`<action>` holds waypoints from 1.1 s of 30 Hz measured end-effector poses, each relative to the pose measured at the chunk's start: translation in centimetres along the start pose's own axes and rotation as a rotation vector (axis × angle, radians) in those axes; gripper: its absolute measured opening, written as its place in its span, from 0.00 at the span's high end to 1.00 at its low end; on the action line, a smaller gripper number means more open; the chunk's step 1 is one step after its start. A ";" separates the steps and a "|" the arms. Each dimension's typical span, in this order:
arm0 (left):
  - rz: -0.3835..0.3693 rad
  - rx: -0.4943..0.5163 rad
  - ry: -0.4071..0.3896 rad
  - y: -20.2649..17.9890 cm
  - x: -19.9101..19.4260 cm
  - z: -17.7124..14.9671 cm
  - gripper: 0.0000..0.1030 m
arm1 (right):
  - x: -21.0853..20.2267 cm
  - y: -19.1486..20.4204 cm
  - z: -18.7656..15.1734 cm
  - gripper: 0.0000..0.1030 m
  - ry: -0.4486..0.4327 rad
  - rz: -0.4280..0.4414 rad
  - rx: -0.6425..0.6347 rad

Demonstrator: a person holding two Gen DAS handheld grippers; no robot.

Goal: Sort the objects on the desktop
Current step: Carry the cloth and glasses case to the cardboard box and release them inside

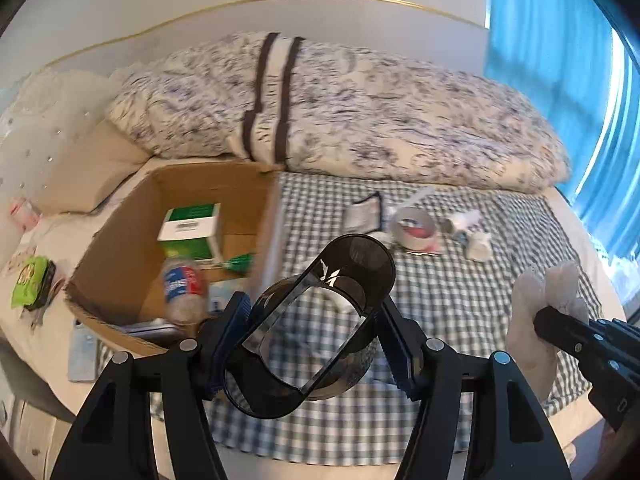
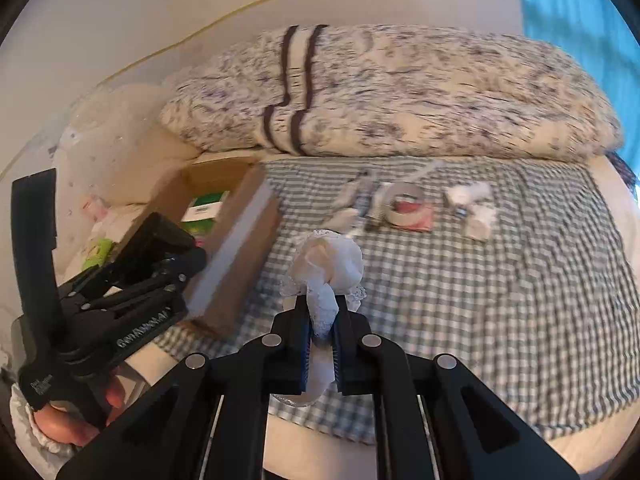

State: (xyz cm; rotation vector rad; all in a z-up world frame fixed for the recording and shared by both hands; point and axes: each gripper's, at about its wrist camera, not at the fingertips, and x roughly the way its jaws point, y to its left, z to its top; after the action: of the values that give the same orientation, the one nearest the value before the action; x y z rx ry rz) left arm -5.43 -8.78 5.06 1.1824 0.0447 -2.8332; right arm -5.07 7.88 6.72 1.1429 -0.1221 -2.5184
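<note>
The person stands at the bed, with a gripper in each hand, and both are loaded. The left gripper [image 1: 312, 332] is closed on the two sides of a dark see-through cup [image 1: 316, 320], which lies tilted in the air just beside the right wall of the cardboard box [image 1: 120, 240]. The right gripper [image 2: 322, 332] is pinched tight on a white lacy cloth [image 2: 328, 268], held above the checked blanket [image 2: 500, 300].

I judge the step in hand is the carrying of these two things to the box, where a green carton [image 1: 192, 228] and a plastic bottle [image 1: 182, 284] already lie. The next move asks the left gripper to go further left, over the wall, before it opens. A roll of tape [image 1: 412, 232] and some small white things [image 1: 476, 236] wait on the blanket.
</note>
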 end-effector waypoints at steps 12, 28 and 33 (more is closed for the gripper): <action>0.102 -0.045 0.018 9.7 4.4 4.0 0.37 | 8.4 11.7 9.3 0.92 -0.018 0.149 -0.103; 0.110 -0.124 0.080 14.7 11.2 2.2 0.02 | 18.3 11.7 9.7 0.14 0.031 0.159 -0.031; 0.105 -0.127 0.080 13.6 10.8 2.5 0.02 | 16.1 10.0 9.8 0.14 0.006 0.143 -0.027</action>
State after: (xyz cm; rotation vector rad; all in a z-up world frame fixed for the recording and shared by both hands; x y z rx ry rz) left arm -13.69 -23.05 -0.84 1.2319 0.1603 -2.6491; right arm -19.02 -8.03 4.09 1.0909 -0.1616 -2.3838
